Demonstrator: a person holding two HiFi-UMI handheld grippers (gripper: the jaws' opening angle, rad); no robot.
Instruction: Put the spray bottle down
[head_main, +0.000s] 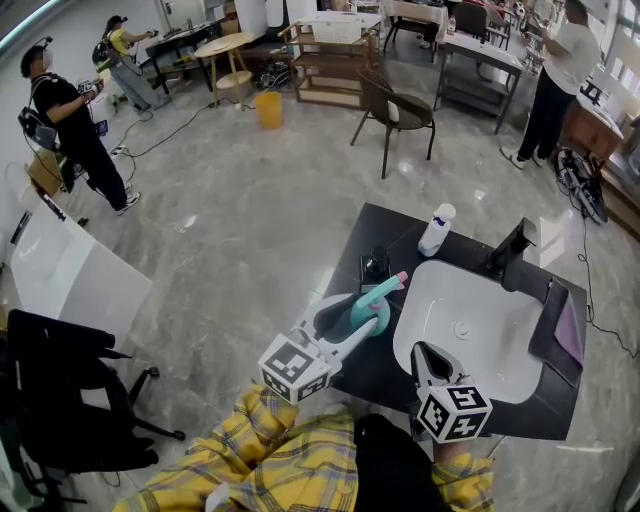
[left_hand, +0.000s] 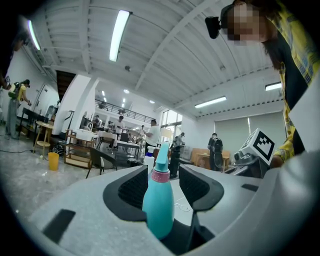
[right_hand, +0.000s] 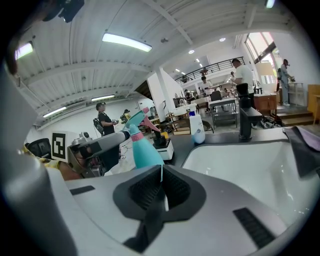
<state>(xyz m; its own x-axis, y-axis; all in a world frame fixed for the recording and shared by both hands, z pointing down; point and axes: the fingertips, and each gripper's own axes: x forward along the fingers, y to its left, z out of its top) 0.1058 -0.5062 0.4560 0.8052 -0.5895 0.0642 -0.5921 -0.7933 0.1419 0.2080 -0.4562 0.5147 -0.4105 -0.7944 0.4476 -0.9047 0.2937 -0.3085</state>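
The teal spray bottle (head_main: 373, 306) with a pink collar stands upright on the black counter (head_main: 350, 255), left of the white sink (head_main: 500, 350). My left gripper (head_main: 356, 316) is level around it, jaws wide open. In the left gripper view the bottle (left_hand: 159, 200) stands between the pads (left_hand: 196, 186) with a gap on its right side. My right gripper (head_main: 426, 354) hovers over the sink's near rim, shut and empty. From the right gripper view (right_hand: 161, 181) the bottle (right_hand: 142, 150) and the left gripper (right_hand: 100, 145) show to the left.
A white bottle (head_main: 436, 230) and a small black object (head_main: 376, 264) stand further back on the counter. A black faucet (head_main: 510, 248) rises behind the sink, and a purple cloth (head_main: 570, 332) lies on its right. Chairs, tables and several people fill the room beyond.
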